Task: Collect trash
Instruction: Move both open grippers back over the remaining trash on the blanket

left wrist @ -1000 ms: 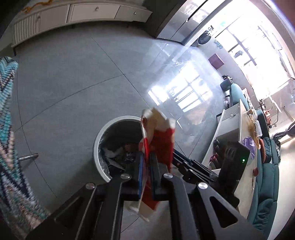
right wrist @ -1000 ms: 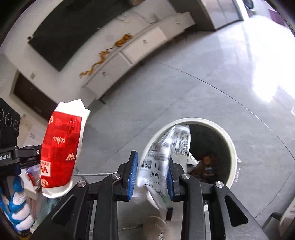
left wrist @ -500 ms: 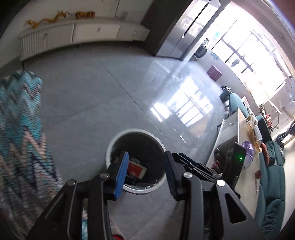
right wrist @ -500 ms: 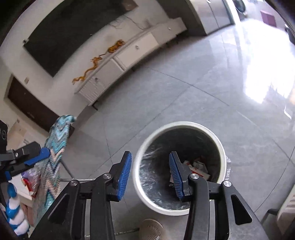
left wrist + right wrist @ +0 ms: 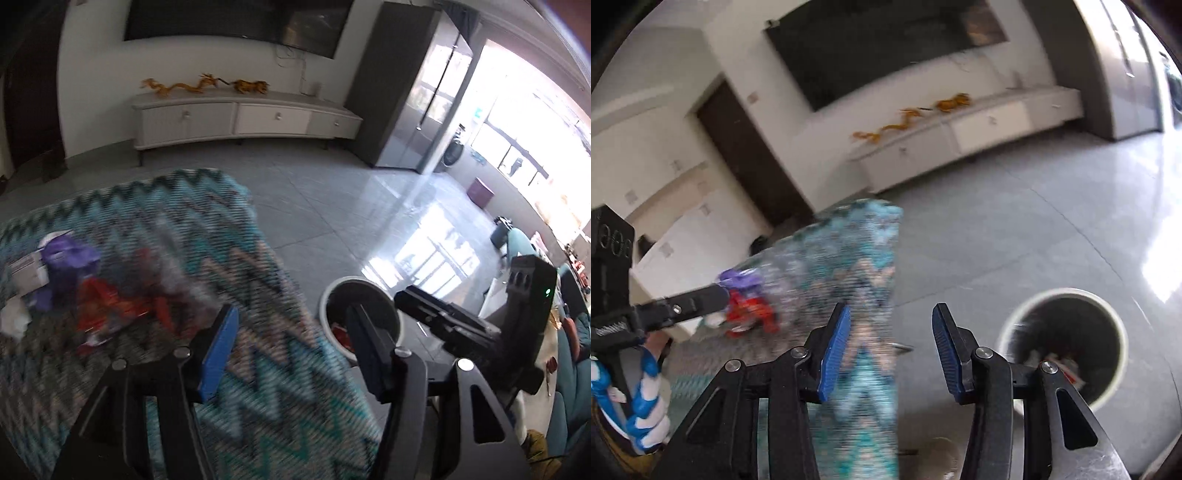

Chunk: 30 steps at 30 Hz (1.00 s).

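Observation:
My left gripper (image 5: 291,347) is open and empty above a table with a teal zigzag cloth (image 5: 229,258). Blurred trash lies on the cloth to its left: a red wrapper (image 5: 107,310), a purple wrapper (image 5: 66,262) and white paper (image 5: 14,321). The white round bin (image 5: 332,295) stands on the floor to the right, with red trash inside. My right gripper (image 5: 890,343) is open and empty over the cloth's edge (image 5: 864,266). The bin (image 5: 1067,295) is at its lower right. The red wrapper (image 5: 750,310) and purple wrapper (image 5: 742,280) show beside the left gripper's fingers (image 5: 698,299).
A white low cabinet (image 5: 240,118) with orange dragon figures stands at the far wall under a dark screen. A dark tall cabinet (image 5: 406,92) stands at the right. Grey tiled floor (image 5: 1034,240) lies around the bin. A table and teal chairs (image 5: 569,387) are at the far right.
Both grippers opened and dropped the red wrapper and the white printed wrapper into the bin. Both then swung left from the bin toward the cloth-covered table.

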Each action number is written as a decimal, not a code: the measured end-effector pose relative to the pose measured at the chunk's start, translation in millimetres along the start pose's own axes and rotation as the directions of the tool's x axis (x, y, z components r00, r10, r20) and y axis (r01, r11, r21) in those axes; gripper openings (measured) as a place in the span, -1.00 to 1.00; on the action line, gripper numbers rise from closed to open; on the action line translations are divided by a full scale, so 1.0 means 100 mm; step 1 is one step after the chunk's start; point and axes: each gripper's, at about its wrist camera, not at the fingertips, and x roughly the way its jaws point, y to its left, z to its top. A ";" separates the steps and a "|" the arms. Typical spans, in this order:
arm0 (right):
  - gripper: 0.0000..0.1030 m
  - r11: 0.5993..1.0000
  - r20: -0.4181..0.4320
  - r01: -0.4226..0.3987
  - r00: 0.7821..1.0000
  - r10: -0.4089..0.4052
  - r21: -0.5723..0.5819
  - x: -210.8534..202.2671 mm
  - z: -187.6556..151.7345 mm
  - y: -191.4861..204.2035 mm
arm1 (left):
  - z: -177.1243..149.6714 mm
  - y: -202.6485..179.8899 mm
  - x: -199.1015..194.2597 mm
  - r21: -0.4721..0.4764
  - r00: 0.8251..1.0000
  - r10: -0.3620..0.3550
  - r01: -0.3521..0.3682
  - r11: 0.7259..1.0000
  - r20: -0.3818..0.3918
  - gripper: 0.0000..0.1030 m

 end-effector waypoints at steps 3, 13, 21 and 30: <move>-0.08 0.999 0.002 -0.035 0.999 0.035 -0.041 -0.05 -0.01 0.32 | -0.16 0.33 -0.32 -0.036 0.999 0.035 -0.035 0.999 0.018 0.15; -0.03 0.985 0.005 -0.094 0.995 0.096 -0.144 -0.21 -0.03 1.11 | -0.56 1.08 -1.24 -0.141 0.979 0.170 -0.154 0.978 0.113 0.16; 0.00 0.972 -0.002 -0.122 0.992 0.124 -0.201 -0.35 -0.12 1.49 | -0.95 1.48 -1.77 -0.250 0.955 0.241 -0.194 0.949 0.174 0.29; 0.07 0.954 -0.040 -0.147 0.989 0.141 -0.263 -0.35 -0.24 1.85 | -1.34 1.87 -1.96 -0.346 0.943 0.296 -0.230 0.910 0.153 0.29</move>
